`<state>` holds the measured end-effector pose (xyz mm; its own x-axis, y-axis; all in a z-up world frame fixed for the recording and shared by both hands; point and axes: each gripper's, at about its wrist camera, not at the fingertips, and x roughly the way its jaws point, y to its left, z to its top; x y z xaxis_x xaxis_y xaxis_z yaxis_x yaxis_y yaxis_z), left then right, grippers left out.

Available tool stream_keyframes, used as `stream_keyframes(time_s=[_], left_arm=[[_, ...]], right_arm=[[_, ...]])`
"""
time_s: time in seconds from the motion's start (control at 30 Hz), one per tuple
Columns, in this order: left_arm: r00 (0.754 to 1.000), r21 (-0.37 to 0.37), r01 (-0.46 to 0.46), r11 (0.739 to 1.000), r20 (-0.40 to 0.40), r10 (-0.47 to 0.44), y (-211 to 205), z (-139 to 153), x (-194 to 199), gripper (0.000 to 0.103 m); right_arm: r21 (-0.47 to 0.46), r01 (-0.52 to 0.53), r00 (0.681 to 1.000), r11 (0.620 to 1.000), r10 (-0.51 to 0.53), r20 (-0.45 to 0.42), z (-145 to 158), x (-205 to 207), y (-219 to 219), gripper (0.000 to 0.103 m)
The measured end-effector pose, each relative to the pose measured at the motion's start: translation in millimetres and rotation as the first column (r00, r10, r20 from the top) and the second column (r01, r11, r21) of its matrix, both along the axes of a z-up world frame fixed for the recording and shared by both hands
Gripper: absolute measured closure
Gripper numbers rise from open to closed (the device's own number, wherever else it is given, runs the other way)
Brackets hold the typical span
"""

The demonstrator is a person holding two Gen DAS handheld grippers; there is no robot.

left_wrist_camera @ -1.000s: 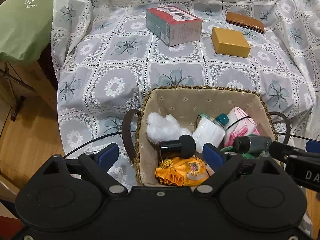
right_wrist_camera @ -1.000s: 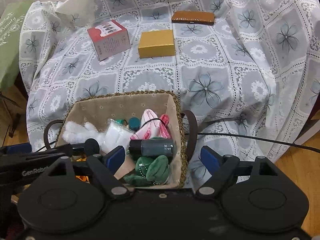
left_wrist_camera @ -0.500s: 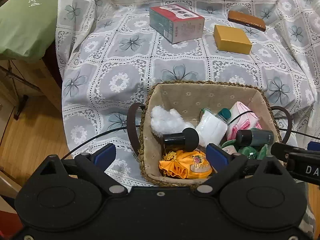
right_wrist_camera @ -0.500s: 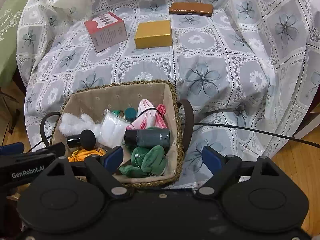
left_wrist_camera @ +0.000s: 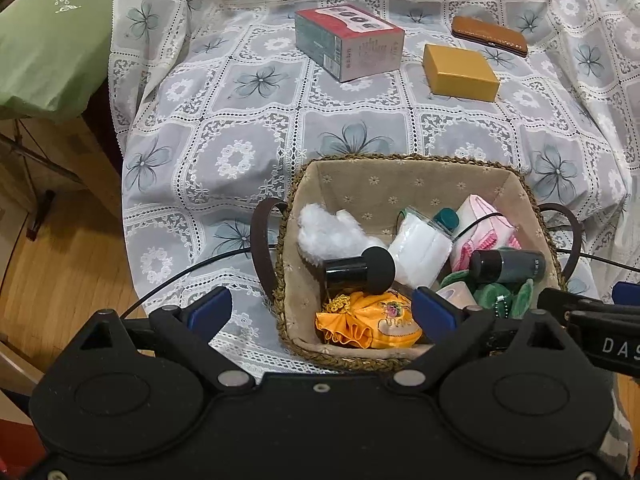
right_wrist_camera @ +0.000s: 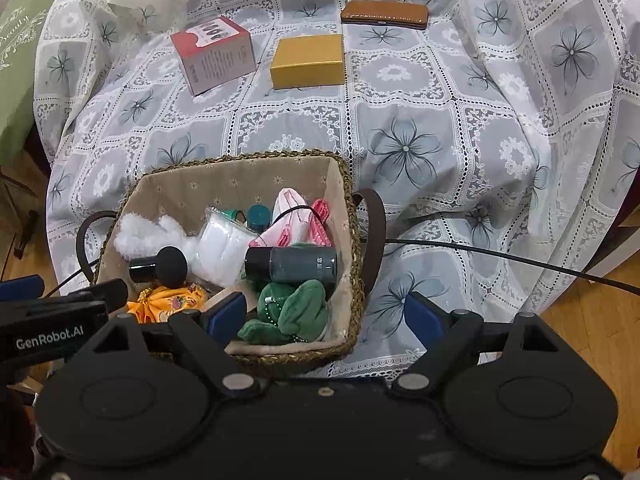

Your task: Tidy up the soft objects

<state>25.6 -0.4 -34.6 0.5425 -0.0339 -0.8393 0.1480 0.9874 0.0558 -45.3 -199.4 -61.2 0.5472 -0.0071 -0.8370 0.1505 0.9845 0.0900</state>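
A woven basket (left_wrist_camera: 400, 162) (right_wrist_camera: 352, 240) sits at the near edge of the lace-covered seat. It holds white fluff (left_wrist_camera: 328, 232), a white pad pack (left_wrist_camera: 420, 248), a pink cloth (left_wrist_camera: 484, 224), an orange pouch (left_wrist_camera: 368, 320), a green plush (right_wrist_camera: 292, 308), a dark bottle (right_wrist_camera: 296, 266) and a black round-headed tool (left_wrist_camera: 360, 268). My left gripper (left_wrist_camera: 322, 314) is open and empty, above the basket's near left corner. My right gripper (right_wrist_camera: 324, 314) is open and empty, above the near right corner.
On the cloth behind the basket lie a red and white box (left_wrist_camera: 348, 42), a yellow box (left_wrist_camera: 460, 72) and a brown case (left_wrist_camera: 490, 36). A green cushion (left_wrist_camera: 52, 36) lies at the left. Black cables (right_wrist_camera: 500, 256) cross near the basket. Wood floor lies below.
Both grippers have drawn back and up from the basket, so it sits lower and smaller in both views. Both stay open and empty. The basket's contents have not moved.
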Motion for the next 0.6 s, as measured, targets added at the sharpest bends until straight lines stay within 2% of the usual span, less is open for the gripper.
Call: stream_keyframes(time_s=[0.6], left_arm=[[1.000,0.003,0.003,1.000,-0.021,-0.003,-0.2,-3.6,0.4,0.009]], right_arm=[[0.000,0.002,1.000,1.000,-0.002,-0.001,-0.2,-0.4,0.8,0.017]])
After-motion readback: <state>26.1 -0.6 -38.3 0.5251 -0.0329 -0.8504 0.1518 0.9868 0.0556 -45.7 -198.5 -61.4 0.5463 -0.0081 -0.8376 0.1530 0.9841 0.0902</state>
